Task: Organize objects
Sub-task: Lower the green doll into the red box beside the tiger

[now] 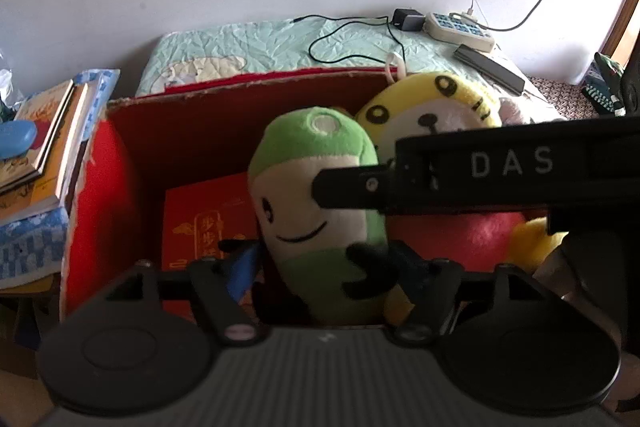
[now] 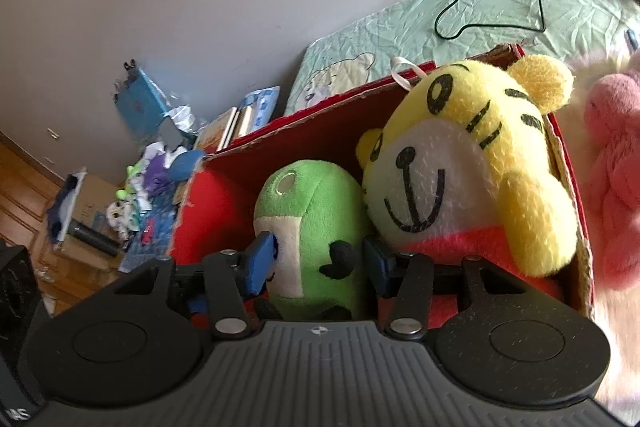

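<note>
While both grippers hang over the red box (image 1: 120, 163), the green plush (image 2: 316, 227) stands inside it, touching the yellow tiger plush (image 2: 472, 163) on its right. Right gripper (image 2: 320, 263) clamps the green plush, pads on both its sides. Left gripper (image 1: 320, 267) jaws partly spread around the same plush; contact unclear. Red booklet (image 1: 200, 223) lies at box bottom, left. Pink plush (image 2: 616, 163) outside, far right.

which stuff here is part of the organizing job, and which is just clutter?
Job:
- green plush, between the right gripper's jaws
- tiger plush
- red box holding both
- red booklet in the box

Clutter:
- power strip, adapter
- books
- pink plush outside the box
</note>
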A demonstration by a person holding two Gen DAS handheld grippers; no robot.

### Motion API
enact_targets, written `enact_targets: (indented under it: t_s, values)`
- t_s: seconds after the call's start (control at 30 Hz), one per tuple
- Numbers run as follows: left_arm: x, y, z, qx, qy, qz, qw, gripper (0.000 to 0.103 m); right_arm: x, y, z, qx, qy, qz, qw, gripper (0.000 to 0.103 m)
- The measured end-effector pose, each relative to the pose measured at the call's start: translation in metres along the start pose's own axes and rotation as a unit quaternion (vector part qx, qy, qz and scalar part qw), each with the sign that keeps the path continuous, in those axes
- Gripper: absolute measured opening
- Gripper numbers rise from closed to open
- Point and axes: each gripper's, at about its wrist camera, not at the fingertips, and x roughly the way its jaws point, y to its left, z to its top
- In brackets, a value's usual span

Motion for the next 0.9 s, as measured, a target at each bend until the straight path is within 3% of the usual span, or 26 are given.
enact_targets:
  t_s: [0.33, 0.57, 0.67, 0.9]
  values:
    - [0.013, 0.015, 0.002, -0.013, 0.016, -0.007, 0.9998, 0.088, -0.015, 0.001, -0.005, -0.007, -0.047, -0.008, 0.999, 0.054]
    - [0.028, 0.014, 0.000, -0.014, 0.038, -0.002, 0.9992, 0.084, -0.022, -0.006, -0.007, 0.010, -0.062, -0.002, 0.998, 0.045]
    - [0.028, 0.014, 0.000, -0.017, 0.039, -0.002, 0.9991, 0.084, -0.024, -0.004, -0.007, 0.011, -0.070, 0.016, 0.997, 0.040]
    - [0.004, 0.019, 0.000, -0.014, 0.014, 0.003, 0.9998, 0.086, -0.026, 0.004, -0.002, 0.009, -0.072, 0.075, 0.995, 0.038]
